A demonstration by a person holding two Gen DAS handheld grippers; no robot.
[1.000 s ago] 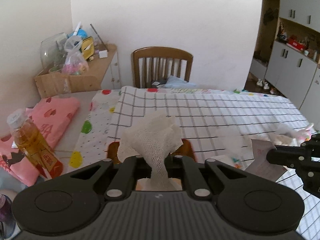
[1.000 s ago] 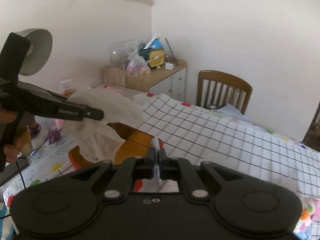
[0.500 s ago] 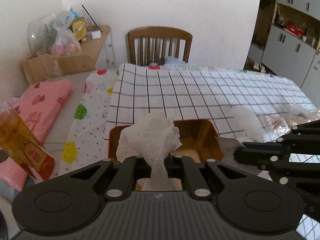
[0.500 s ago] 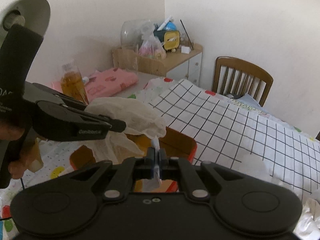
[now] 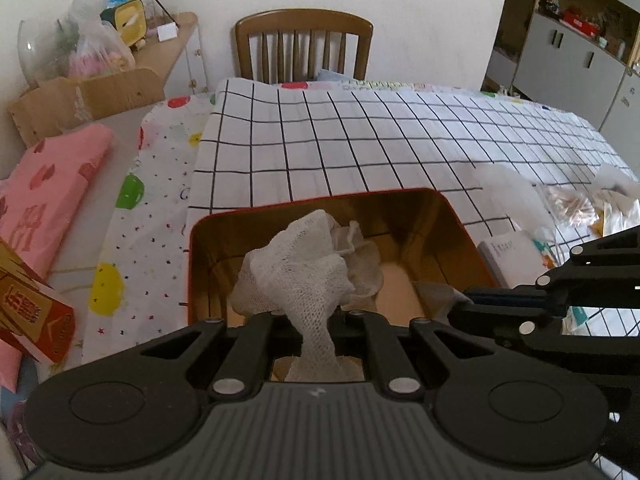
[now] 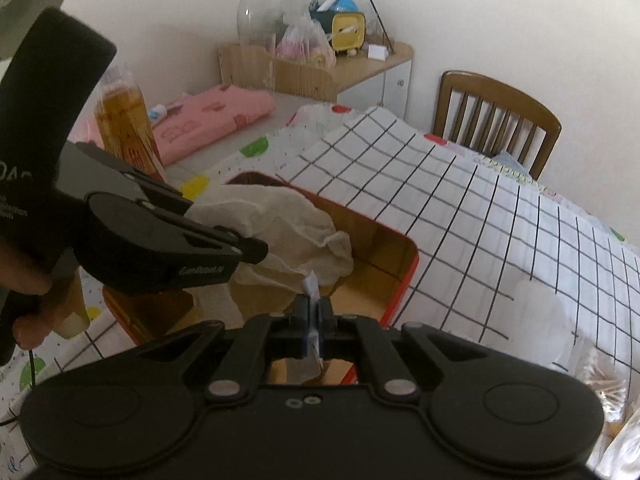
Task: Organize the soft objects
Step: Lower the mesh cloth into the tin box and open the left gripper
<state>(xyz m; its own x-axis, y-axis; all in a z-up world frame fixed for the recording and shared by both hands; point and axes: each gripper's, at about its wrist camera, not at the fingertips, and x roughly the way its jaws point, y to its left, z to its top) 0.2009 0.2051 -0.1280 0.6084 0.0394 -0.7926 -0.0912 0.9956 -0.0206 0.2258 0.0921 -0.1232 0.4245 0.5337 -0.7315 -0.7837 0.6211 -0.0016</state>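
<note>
My left gripper (image 5: 316, 316) is shut on a white mesh cloth (image 5: 308, 268), which bunches over the open red tin box (image 5: 452, 216) with a gold inside. In the right wrist view the cloth (image 6: 280, 232) hangs from the left gripper (image 6: 256, 250) over the box (image 6: 412, 264). My right gripper (image 6: 313, 314) is shut on a small clear plastic packet (image 6: 312, 286) just above the box's near side. It reaches in from the right in the left wrist view (image 5: 460, 308).
The table has a checked cloth (image 5: 360, 128) and a dotted cloth (image 5: 152, 208). A pink folded cloth (image 5: 44, 184) and an amber bottle (image 6: 124, 120) stand left. Plastic bags (image 5: 580, 204) and a card (image 5: 508, 252) lie right. A wooden chair (image 5: 304, 40) stands beyond.
Both grippers have tilted down and moved closer over the red box. The mesh cloth has lowered into the box opening. The right gripper has come in beside it with its packet.
</note>
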